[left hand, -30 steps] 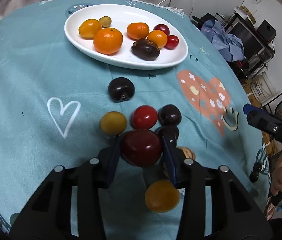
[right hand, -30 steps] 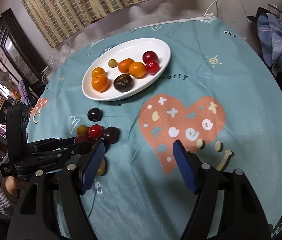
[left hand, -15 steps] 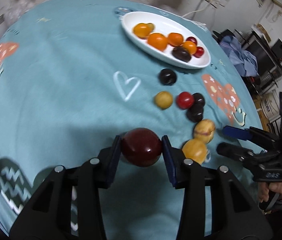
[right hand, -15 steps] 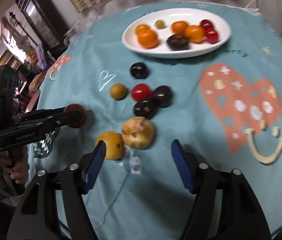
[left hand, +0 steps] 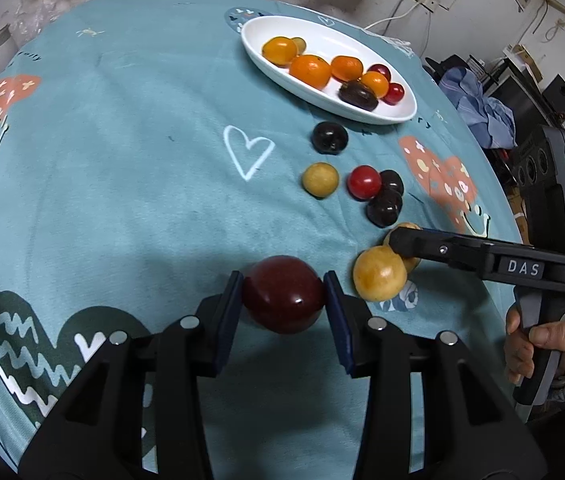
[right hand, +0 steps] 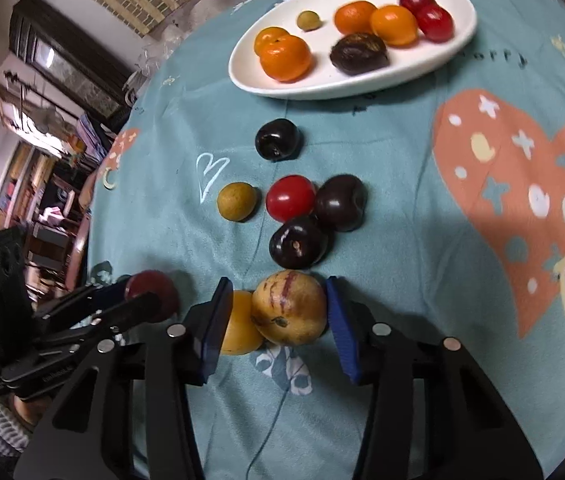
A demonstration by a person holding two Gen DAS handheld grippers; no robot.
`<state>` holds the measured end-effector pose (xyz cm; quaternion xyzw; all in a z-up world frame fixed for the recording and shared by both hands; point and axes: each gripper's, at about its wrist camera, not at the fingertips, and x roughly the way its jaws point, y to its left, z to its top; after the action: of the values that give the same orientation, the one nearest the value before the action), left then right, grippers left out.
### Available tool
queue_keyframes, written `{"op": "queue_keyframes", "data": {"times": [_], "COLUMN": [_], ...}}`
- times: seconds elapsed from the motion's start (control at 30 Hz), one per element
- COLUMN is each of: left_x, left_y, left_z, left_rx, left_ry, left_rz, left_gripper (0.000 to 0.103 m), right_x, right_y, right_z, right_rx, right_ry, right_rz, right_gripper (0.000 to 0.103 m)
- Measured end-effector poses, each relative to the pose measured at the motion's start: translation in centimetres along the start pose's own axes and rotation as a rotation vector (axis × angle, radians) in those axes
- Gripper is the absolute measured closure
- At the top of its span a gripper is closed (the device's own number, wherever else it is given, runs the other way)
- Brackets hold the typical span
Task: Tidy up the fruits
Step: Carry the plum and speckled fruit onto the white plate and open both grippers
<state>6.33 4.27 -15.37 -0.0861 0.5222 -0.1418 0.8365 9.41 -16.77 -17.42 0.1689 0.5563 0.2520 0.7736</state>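
- Left tongs (left hand: 284, 306), clenching the glossy dark-red round plum (left hand: 283, 294), have carried it aside from the pile.
- Right tongs (right hand: 278, 312) are closing around the streaked yellow melon-like fruit (right hand: 289, 306), next for sorting.

Both your wrist cameras look steeply down, close over the tablecloth (left hand: 122, 160); both catch the white plate (left hand: 266, 56) (right hand: 322, 84) at upper right.
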Motion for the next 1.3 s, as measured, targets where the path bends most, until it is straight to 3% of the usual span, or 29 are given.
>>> {"op": "queue_keyframes", "data": {"times": [0.13, 0.37, 0.57, 0.7, 0.93, 1.13, 1.17, 1.2, 1.27, 1.3], "left_x": [0.2, 0.3, 0.8, 1.8, 5.1, 8.5, 8.8, 9.2, 9.4, 9.3], "left_y": [-0.5, -1.1, -2.2, -3.5, -7.0, -7.7, -7.5, -7.4, -7.2, -7.0], "left_z": [0.1, 0.2, 2.5, 6.4, 14.6, 17.6, 17.7, 17.8, 18.1, 18.2], "left_rx": [0.014, 0.027, 0.056, 0.107, 0.197, 0.183, 0.178, 0.172, 0.156, 0.151], "left_ry": [0.008, 0.008, -0.012, -0.045, -0.102, -0.097, -0.095, -0.093, -0.107, -0.117], "left_rz": [-0.008, -0.01, -0.017, -0.031, -0.076, -0.098, -0.095, -0.094, -0.102, -0.099], "left_gripper": [0.061, 0.061, 0.061, 0.061, 0.061, 0.061, 0.061, 0.058, 0.05, 0.048], "right_x": [-0.5, -1.1, -4.1, -5.8, -6.9, -3.7, -3.0, -2.5, -2.3, -2.5], "right_y": [-0.5, 0.5, 0.0, -1.4, -3.1, -3.1, -3.0, -2.9, -2.8, -2.7], "right_z": [-0.9, -1.3, -0.5, 3.0, 14.0, 20.7, 21.3, 21.9, 22.5, 22.7], "right_rx": [0.017, -0.042, -0.113, -0.104, -0.089, -0.114, -0.115, -0.114, -0.122, -0.135], "right_ry": [0.004, -0.027, -0.127, -0.206, -0.362, -0.377, -0.367, -0.363, -0.403, -0.418], "right_rz": [0.027, -0.016, -0.131, -0.169, -0.171, -0.198, -0.218, -0.257, -0.302, -0.295], "right_gripper": [0.064, 0.066, 0.066, 0.066, 0.066, 0.064, 0.059, 0.032, 0.02, 0.02]}}
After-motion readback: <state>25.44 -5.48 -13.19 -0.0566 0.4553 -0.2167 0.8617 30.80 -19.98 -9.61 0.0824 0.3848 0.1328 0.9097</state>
